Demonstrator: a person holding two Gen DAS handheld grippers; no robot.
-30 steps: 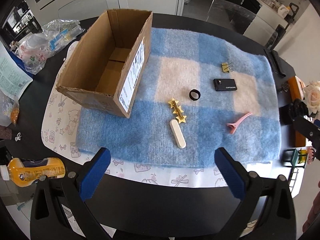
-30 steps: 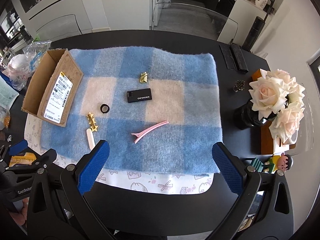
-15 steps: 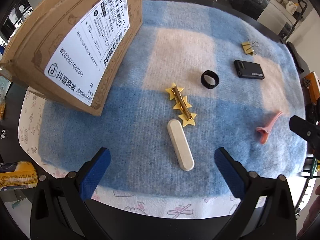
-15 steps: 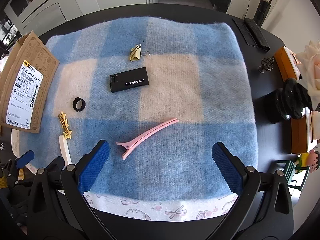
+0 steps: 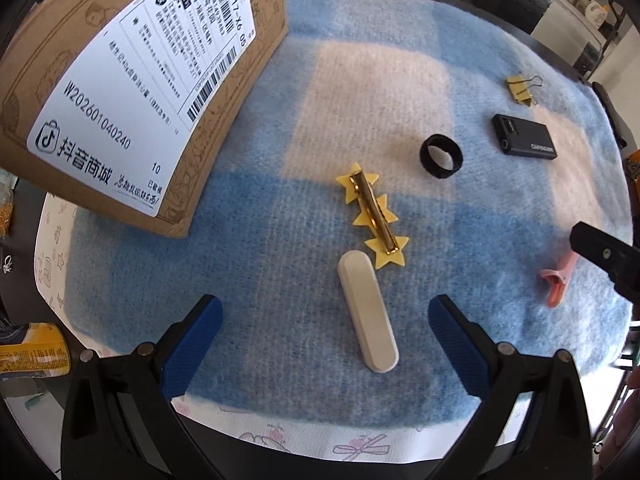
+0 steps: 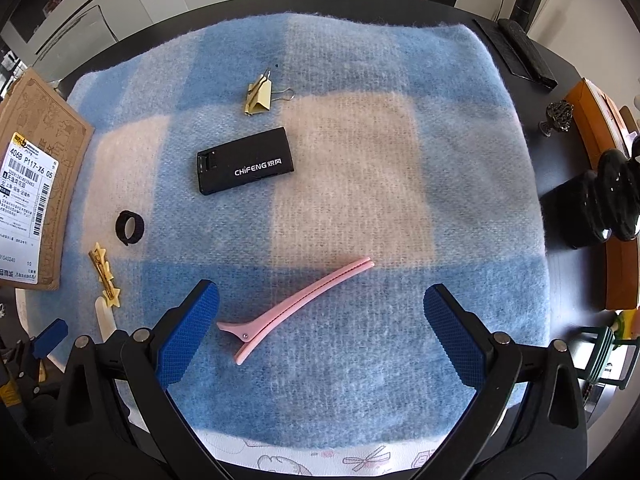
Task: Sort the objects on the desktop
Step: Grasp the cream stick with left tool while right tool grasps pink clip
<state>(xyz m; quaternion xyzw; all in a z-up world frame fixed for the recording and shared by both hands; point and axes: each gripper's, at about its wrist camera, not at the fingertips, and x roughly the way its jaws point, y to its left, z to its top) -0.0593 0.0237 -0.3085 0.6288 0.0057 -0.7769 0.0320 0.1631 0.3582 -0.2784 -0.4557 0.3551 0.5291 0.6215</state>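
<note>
— What do we have under the left gripper point(image 5: 322, 334)?

— Its blue-padded fingers point(image 5: 191, 346) are spread wide and hold nothing. Between them, low in the middle of the left wrist view, lies the cream oblong bar with rounded ends point(image 5: 367, 316) on the blue and cream checked woolly blanket point(image 5: 280, 264). Its long axis runs from upper left to lower right, the near end pointing at the gap between the fingers.

— And just above it?

— The gold bar hair clip with three yellow stars point(image 5: 372, 220), lying along nearly the same slant, its lower star just beside the bar's upper end. Further up and to the right we see the black fabric ring point(image 5: 441, 156), the flat black rectangular device with white lettering point(image 5: 524, 142) and the yellow binder clip point(image 5: 521, 88). The brown cardboard box with a white shipping label point(image 5: 132, 92) fills the upper left.

— The right gripper point(image 6: 320, 336)?

— Also wide open and empty. In the right wrist view the long pink plastic hair clip point(image 6: 294, 305) lies between the fingers point(image 6: 188, 340), its hinged end at lower left near the left finger, its thin tip pointing to the upper right. The blanket rests on a black table point(image 6: 560, 216).
</note>
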